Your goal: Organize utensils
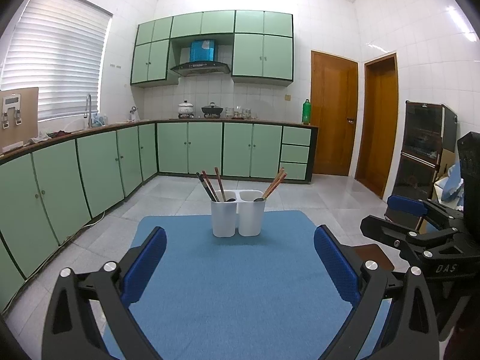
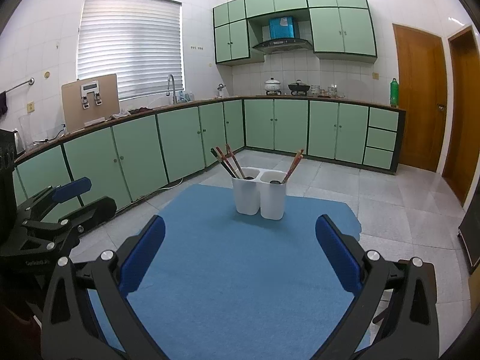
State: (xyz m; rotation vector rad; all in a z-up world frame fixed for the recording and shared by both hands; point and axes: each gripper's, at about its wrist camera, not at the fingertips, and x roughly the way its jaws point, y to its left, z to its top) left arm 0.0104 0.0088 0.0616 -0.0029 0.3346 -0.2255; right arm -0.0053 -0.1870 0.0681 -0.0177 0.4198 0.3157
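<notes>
A white two-compartment utensil holder (image 1: 237, 217) (image 2: 259, 197) stands at the far end of a blue mat (image 1: 234, 285) (image 2: 240, 270). Chopsticks (image 1: 210, 185) (image 2: 228, 162) lean out of the left compartment, a smaller bunch of chopsticks (image 1: 274, 184) (image 2: 294, 165) out of the right. A dark spoon end shows in each compartment. My left gripper (image 1: 240, 258) is open and empty, well short of the holder. My right gripper (image 2: 240, 252) is open and empty too. The right gripper shows at the right of the left wrist view (image 1: 390, 219). The left gripper shows at the left of the right wrist view (image 2: 87, 195).
The mat covers a small table over a grey tiled floor (image 1: 330, 198). Green kitchen cabinets (image 1: 192, 150) line the far and left walls. Two wooden doors (image 1: 333, 120) are on the right. A dark shelf unit (image 1: 423, 150) stands by the right wall.
</notes>
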